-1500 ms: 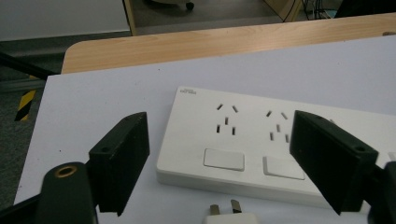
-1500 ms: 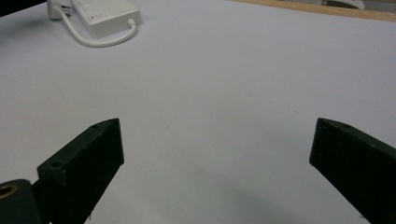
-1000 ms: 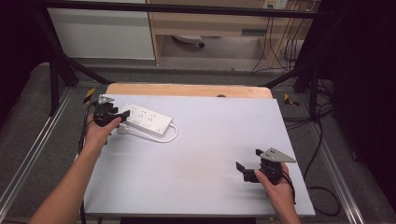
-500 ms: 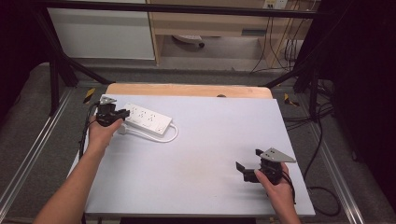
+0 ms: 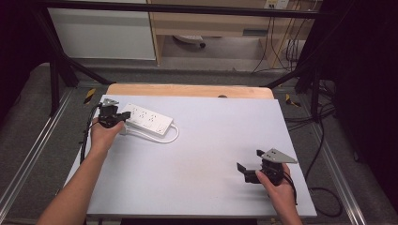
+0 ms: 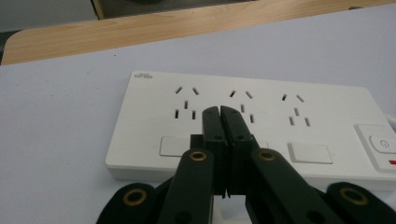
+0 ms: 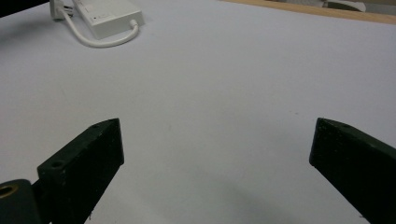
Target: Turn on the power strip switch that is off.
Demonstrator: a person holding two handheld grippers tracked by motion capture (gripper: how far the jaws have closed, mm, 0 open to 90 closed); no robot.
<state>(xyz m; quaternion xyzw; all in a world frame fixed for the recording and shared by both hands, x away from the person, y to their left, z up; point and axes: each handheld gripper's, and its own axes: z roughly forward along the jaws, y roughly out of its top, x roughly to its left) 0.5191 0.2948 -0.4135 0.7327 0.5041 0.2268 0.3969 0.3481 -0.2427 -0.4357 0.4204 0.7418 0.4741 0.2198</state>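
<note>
Now: left jaws shut over the power strip

Change noted: the left hand-held gripper point(image 6: 219, 109) has just been closing, and its two black jaws now stand pressed together with nothing between them. In the left gripper view the joined tips sit over the face of the power strip point(image 6: 243, 126), just ahead of the gripper, above the row of rocker switches and between the first and second socket groups. Whether the tips touch the plastic I cannot tell. In the high view the same gripper point(image 5: 123, 116) is at the strip's near-left end.

Reading: closed jaws make a single blunt point, so my guess is a press or a push on the strip, perhaps on a switch, rather than a pick-up. No grasp on the strip at present.

Right hand-held gripper point(image 7: 215, 140): jaws wide apart, empty, held over bare table point(image 5: 211, 140), with the strip well off ahead of it, far across the surface.

Count:
- power strip: one, white, lying flat on the table
- socket groups on it: three
- rocker switches seen: two clear, a third partly behind the jaws
- power button at the far end: one
- cord point(image 5: 172, 137): one, white, looping from the strip's end
- hand-held grippers: two
</note>
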